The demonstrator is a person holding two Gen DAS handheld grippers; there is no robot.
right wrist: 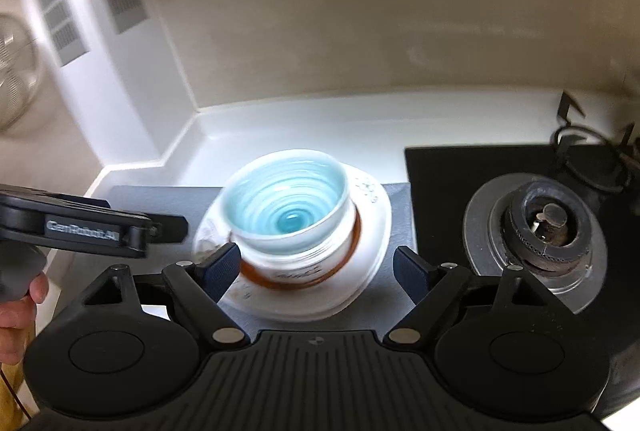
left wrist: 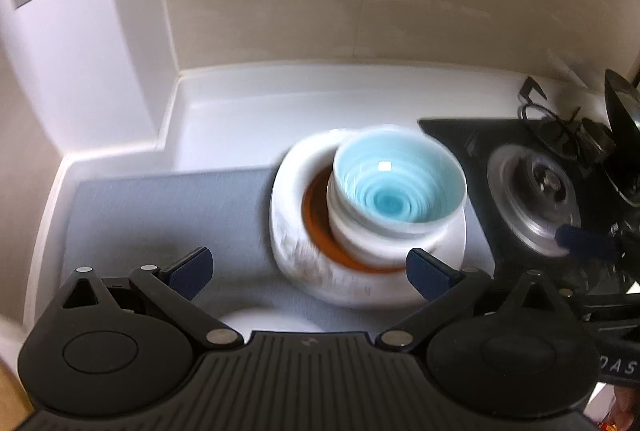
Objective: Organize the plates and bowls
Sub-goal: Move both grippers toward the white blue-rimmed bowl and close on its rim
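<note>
A stack of dishes stands on a grey mat (left wrist: 160, 207). Its base is a wide white plate (left wrist: 288, 231) (right wrist: 372, 215). On that sits a brown-rimmed bowl (left wrist: 316, 227) (right wrist: 352, 243), and a white bowl glazed pale blue inside (left wrist: 396, 183) (right wrist: 286, 207) tops the stack. My left gripper (left wrist: 310, 273) is open, hovering just in front of the stack with nothing held. My right gripper (right wrist: 318, 267) is open too, with its jaws framing the stack's near side and no pad pressing on it. The left gripper (right wrist: 92, 227) shows side-on in the right wrist view.
A black gas hob with a steel burner (right wrist: 536, 231) (left wrist: 536, 199) lies right of the mat. A dark pan (left wrist: 624, 135) sits at its far right. The white counter ends at beige walls and a white corner column (left wrist: 100, 31). A hand (right wrist: 20, 295) grips the left gripper's handle.
</note>
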